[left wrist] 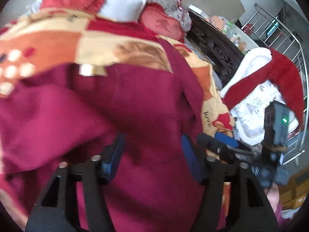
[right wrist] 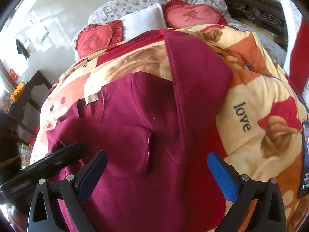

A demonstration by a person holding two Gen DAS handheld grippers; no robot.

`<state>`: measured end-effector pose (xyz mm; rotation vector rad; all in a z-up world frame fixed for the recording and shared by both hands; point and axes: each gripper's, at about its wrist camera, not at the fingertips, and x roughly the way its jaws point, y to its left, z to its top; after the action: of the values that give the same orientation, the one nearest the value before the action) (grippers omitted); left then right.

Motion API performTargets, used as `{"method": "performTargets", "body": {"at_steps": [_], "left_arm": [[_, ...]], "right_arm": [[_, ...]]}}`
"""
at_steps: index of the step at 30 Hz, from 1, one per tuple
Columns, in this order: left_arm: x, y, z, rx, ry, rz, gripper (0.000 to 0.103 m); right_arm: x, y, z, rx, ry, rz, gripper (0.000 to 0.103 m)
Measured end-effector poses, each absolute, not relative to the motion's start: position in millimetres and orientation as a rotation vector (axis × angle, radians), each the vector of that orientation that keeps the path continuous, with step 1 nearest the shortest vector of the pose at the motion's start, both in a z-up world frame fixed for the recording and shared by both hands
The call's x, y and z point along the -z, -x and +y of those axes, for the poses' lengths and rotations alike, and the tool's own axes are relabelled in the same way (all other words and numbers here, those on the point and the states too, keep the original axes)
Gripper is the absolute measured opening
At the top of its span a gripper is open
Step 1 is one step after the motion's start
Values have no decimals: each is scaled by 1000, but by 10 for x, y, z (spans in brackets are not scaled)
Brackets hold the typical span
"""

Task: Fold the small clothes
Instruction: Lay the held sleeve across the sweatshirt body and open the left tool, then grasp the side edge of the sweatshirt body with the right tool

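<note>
Maroon garment (right wrist: pixel 135 116) lies on the blanket (right wrist: pixel 251 100) beneath both open tools (left wrist: pixel 152 154) (right wrist: pixel 157 170).

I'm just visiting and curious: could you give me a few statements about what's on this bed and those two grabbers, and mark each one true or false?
1. The maroon garment lies on a blanket printed with the word "love". True.
2. The right gripper is clamped on the garment. False: its jaws stand open above the cloth.
3. Two red heart-shaped cushions sit at the head of the bed. True.
4. The garment is bright green. False: it is maroon.
5. The left gripper is open. True.
</note>
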<state>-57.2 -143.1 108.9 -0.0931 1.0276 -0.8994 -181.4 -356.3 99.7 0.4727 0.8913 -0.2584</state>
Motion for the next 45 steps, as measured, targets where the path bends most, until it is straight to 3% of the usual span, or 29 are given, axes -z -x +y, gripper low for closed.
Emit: {"method": "performTargets", "body": {"at_steps": [9,16,26,29,32,39,45], "left_arm": [[-923,422,-305,505,-5,972,64],[-612,368,51,399,49,1029,64],[-506,360,-44,387,19,1054,64],[-487,357,-41,382,22,1060,64],[-477,358,-39,378,24,1063,64],[-510,363,-21,386,32,1056,64],[-514,397,13,384,20,1056,64]], "right_arm": [[-990,1596,-3381,177,-374,881,102],[-792,1513,-3263,149,-361,938,93],[-525,1271,-3241,218,-245,976,55],[-607,1284,-3203,191,-211,951,27],[-708,1315,-3135,178,-156,931,14],[-1274,1506,-3091,146,-158,796,5],[-1990,1653,-3126,155,-149,621,3]]}}
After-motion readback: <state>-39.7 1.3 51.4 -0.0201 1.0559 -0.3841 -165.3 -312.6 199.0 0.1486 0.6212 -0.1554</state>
